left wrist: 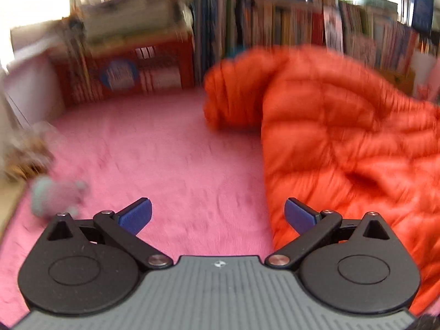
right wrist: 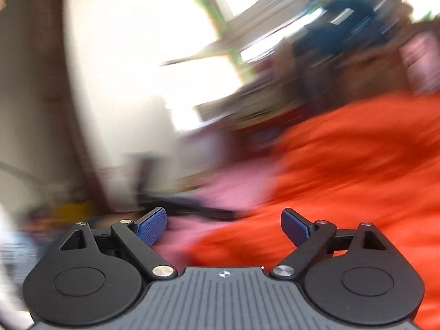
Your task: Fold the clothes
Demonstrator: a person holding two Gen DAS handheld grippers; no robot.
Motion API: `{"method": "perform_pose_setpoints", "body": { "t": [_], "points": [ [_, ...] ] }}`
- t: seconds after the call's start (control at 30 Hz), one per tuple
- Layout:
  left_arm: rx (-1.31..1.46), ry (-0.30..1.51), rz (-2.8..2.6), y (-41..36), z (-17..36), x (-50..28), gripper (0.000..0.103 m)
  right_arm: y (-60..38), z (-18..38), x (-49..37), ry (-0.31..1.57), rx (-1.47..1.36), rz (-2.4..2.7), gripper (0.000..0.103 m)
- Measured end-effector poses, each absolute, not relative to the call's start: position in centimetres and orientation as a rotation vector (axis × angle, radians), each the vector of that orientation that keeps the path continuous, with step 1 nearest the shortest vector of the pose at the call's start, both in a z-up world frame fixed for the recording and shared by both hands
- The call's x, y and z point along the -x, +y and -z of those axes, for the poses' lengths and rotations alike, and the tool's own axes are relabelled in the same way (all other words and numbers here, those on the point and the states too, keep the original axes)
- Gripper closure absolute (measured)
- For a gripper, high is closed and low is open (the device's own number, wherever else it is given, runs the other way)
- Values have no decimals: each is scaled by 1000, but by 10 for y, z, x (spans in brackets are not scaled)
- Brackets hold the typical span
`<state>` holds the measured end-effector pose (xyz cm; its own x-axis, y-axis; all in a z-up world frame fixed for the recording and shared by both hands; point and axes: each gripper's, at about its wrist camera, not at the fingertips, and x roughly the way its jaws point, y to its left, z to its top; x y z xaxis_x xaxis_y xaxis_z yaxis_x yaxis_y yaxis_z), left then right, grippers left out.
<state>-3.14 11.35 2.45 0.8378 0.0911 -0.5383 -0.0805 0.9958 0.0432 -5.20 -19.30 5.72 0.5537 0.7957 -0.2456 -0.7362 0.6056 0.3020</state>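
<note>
An orange quilted puffer jacket (left wrist: 343, 137) lies heaped on a pink fuzzy blanket (left wrist: 165, 151), filling the right half of the left wrist view, with a bunched part at its far end. My left gripper (left wrist: 218, 216) hovers over the blanket just left of the jacket's edge, jaws wide apart and nothing between the blue pads (left wrist: 137, 216). In the blurred right wrist view the jacket (right wrist: 343, 165) spreads ahead and to the right. My right gripper (right wrist: 224, 227) stands open above its near edge, holding nothing.
A bookshelf (left wrist: 288, 19) packed with books runs along the back, with a red crate (left wrist: 132, 71) of books at its left. A small grey-green soft toy (left wrist: 52, 195) lies on the blanket at the left edge. A bright window (right wrist: 165, 41) shows behind the jacket.
</note>
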Motion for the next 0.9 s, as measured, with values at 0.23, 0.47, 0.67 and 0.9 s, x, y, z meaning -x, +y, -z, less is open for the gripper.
{"method": "perform_pose_setpoints", "body": {
  "t": [0.23, 0.47, 0.67, 0.9],
  "points": [
    [-187, 446, -13, 46, -38, 24, 0, -215, -32, 33, 455, -65, -507, 42],
    [-239, 479, -17, 23, -14, 32, 0, -162, -1, 87, 439, 260, -669, 47],
    [-285, 475, -20, 13, -9, 33, 0, -163, 6, 103, 466, 157, -925, 41],
    [-131, 599, -48, 41, 33, 54, 0, -215, -4, 109, 438, 38, -789, 42]
  ]
}}
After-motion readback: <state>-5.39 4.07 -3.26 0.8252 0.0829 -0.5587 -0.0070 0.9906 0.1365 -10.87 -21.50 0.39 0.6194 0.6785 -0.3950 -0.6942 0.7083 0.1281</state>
